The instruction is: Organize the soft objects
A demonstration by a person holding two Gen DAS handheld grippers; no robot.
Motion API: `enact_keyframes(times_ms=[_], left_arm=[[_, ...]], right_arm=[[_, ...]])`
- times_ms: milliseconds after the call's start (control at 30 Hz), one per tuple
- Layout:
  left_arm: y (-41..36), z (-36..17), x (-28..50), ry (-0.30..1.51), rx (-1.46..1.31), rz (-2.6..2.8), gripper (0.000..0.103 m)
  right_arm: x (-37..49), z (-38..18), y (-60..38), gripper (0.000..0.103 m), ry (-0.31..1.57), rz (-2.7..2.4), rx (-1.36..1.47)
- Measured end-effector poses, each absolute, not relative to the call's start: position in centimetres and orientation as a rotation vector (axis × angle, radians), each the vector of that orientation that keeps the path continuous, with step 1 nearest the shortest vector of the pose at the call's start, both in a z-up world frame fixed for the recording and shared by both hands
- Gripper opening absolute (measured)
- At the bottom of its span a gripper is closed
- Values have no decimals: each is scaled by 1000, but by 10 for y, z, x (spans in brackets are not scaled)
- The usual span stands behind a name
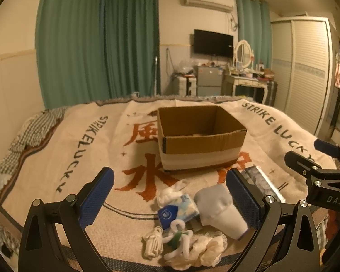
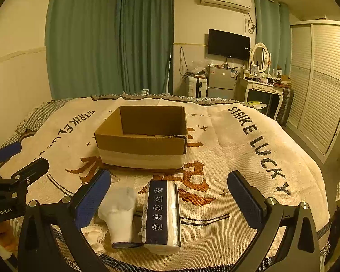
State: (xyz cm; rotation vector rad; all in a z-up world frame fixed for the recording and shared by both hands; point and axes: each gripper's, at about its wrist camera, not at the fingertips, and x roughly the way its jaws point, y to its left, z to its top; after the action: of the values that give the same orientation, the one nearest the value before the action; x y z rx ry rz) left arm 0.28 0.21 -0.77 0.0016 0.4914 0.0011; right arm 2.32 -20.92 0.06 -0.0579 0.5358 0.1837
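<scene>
An open cardboard box (image 1: 199, 140) stands on the bed blanket (image 1: 79, 158), looking empty; it also shows in the right wrist view (image 2: 142, 138). Near the front edge lie soft items: a white rolled sock (image 1: 217, 208), a small blue tissue pack (image 1: 176, 210), white cloth pieces (image 1: 170, 192), a face mask (image 1: 153, 242) and a lacy cream cloth (image 1: 206, 251). A long tissue package (image 2: 163, 215) lies beside the sock (image 2: 120, 213). My left gripper (image 1: 170, 197) is open above the pile. My right gripper (image 2: 170, 199) is open over the package.
The bed's front edge is just below both grippers. A checked quilt (image 1: 34, 129) is bunched at the left. Curtains (image 1: 97, 40), a fridge (image 2: 222, 81), a dressing table (image 2: 263, 86) and a wardrobe (image 2: 321, 83) stand beyond the bed.
</scene>
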Motion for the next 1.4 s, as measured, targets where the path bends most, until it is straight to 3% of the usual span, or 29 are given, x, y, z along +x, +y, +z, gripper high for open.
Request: enact_keyframes(times_ms=[1400], left_arm=[[0,-5,0,476,1,3,101]], right_arm=[[23,-3,-207,103,549,184,-52]])
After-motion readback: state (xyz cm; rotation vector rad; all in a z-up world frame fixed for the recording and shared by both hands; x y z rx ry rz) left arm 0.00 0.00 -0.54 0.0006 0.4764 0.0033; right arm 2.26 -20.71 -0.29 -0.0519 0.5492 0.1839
